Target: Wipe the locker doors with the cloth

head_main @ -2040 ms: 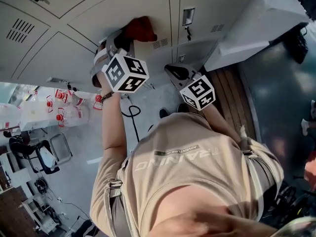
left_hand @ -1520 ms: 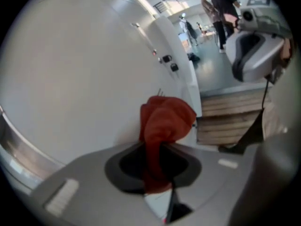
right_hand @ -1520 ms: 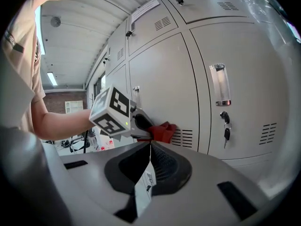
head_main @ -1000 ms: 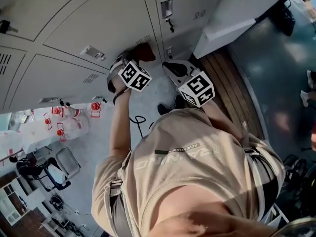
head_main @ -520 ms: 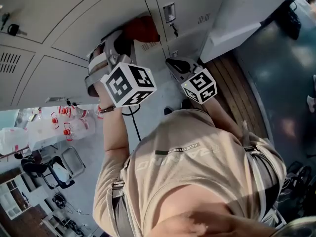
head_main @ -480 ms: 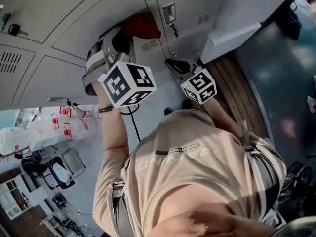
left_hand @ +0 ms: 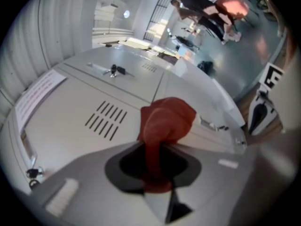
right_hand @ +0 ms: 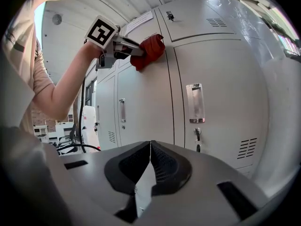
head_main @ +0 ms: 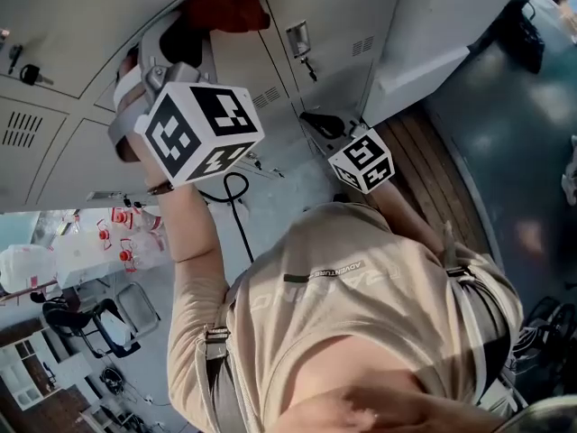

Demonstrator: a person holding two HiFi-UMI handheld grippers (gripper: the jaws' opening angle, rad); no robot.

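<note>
The left gripper point(left_hand: 153, 149) has its jaws closed on the red cloth point(left_hand: 167, 121). A strip of cloth is pinched between the pads, and the bunched rest bulges past the tips, pressed against a pale grey locker door point(left_hand: 70, 112). The cloth lies just beside that door's vent slots point(left_hand: 104, 120) and close to the seam with the neighbouring door. Seen from the right gripper view, it sits high on the lockers, at the top of a tall door just left of the one with a metal handle plate point(right_hand: 195, 102). The right gripper point(right_hand: 150, 147) hangs lower and further right, apart from the lockers. Its jaws are brought fully together with nothing between them.
</note>
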